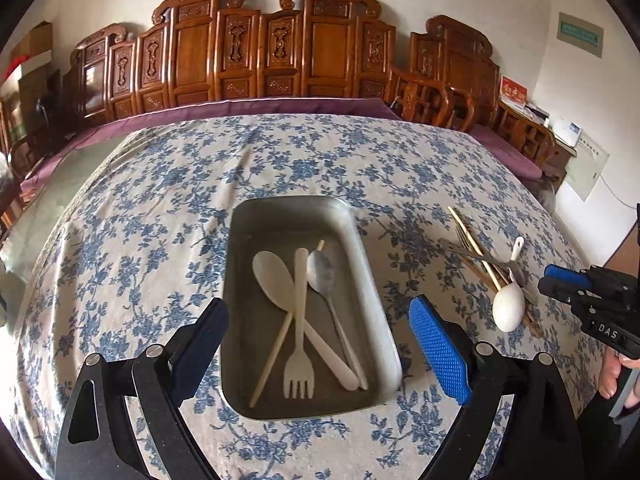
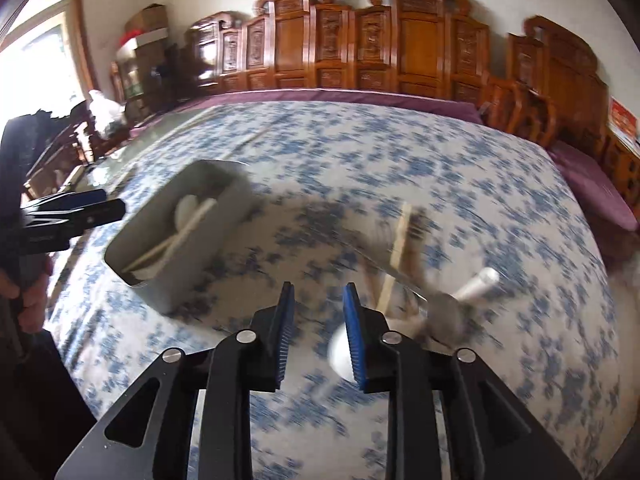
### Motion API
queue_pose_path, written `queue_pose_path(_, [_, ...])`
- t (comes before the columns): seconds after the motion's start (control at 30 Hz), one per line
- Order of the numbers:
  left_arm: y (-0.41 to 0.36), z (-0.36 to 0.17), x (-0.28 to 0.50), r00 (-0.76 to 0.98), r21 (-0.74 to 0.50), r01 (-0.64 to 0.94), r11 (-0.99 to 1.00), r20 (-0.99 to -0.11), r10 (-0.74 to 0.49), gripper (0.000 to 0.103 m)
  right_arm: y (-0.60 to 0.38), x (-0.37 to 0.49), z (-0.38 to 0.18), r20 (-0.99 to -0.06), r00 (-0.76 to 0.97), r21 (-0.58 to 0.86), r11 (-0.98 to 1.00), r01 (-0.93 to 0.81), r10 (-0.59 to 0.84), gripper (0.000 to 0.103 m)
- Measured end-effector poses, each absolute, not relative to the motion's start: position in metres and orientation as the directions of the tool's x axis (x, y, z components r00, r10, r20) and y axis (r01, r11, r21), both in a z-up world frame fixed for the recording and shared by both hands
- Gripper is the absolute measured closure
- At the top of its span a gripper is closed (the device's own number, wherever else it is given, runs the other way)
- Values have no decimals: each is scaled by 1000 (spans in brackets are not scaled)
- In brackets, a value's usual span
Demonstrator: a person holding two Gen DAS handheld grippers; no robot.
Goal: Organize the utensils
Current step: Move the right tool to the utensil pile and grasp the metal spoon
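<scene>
Over the floral tablecloth (image 1: 160,208), the left gripper (image 1: 316,340) hung wide apart, empty, above the metal tray (image 1: 376,280) of utensils; the right gripper (image 2: 316,300), jaws parted and empty, hovered near the white spoon (image 1: 508,308).

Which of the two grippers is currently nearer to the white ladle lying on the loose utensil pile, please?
Right. The right gripper hovers just beside the white ladle, its jaws parted and empty. The left gripper sits over the metal tray, farther away.
</scene>
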State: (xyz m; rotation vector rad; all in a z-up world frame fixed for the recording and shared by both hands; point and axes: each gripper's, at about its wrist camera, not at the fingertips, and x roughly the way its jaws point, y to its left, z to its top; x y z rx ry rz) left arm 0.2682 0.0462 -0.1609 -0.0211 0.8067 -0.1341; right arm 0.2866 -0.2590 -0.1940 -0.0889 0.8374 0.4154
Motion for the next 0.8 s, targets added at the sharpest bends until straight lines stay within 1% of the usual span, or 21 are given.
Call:
queue_pose_path(0.03, [39, -161, 267, 682, -66, 129, 990, -719, -136, 15, -268, 286, -197, -742, 596, 87, 925, -370, 308, 67])
queue_pose_path(0.1, [26, -162, 265, 678, -58, 158, 986, -719, -151, 15, -278, 287, -205, -750, 593, 95, 935, -341, 293, 54])
queue_pose_path(0.2, [12, -163, 261, 674, -53, 189, 981, -719, -169, 15, -286, 291, -219, -766, 577, 114, 943, -313, 284, 48])
queue_pose_path(0.33, [-5, -169, 257, 659, -46, 226, 973, -729, -187, 15, -291, 297, -234, -784, 558, 129, 950, -283, 273, 48])
queue_pose_path(0.5, [-20, -178, 255, 641, -24, 259, 965, -744, -191, 15, -300, 312, -238, -780, 565, 129, 953, -276, 269, 48])
queue_pose_path(0.7, [-30, -184, 255, 639, -14, 256, 967, -748, -180, 15, -301, 340, -249, -792, 563, 80, 954, -289, 237, 48])
queue_pose_path(0.8, [-33, -187, 256, 639, -6, 253, 967, -750, -172, 15, -294, 350, -252, -796, 572, 11, 950, -312, 197, 48])
